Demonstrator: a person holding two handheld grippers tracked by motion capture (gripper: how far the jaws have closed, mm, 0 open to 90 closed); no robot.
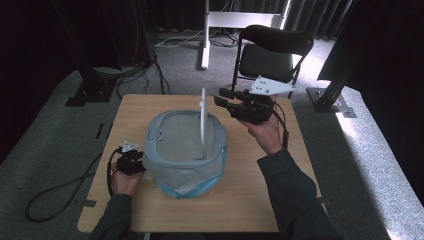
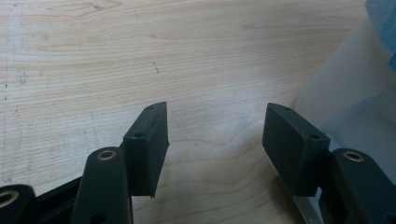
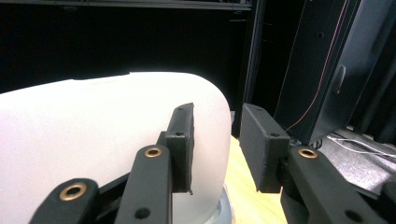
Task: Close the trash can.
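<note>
A grey-rimmed bin (image 1: 162,131) lined with a clear and blue bag (image 1: 192,180) stands mid-table. Its white lid (image 1: 203,125) is raised upright at the rim's right side. My right gripper (image 1: 219,98) hovers just right of the lid's top edge and points left at it, jaws apart. In the right gripper view the lid (image 3: 93,135) looms just beyond the gripper (image 3: 217,109), and nothing is pinched between the jaws. My left gripper (image 1: 134,161) rests low against the bin's left side. In the left gripper view this gripper (image 2: 217,109) is open over bare wood, with the bag (image 2: 345,84) beside its right jaw.
The wooden table (image 1: 250,190) has free room in front of and to the right of the bin. A black chair (image 1: 270,55) stands behind the table's far right corner. Cables (image 1: 55,192) trail over the carpet at the left. Dark frame posts (image 1: 87,75) flank the table.
</note>
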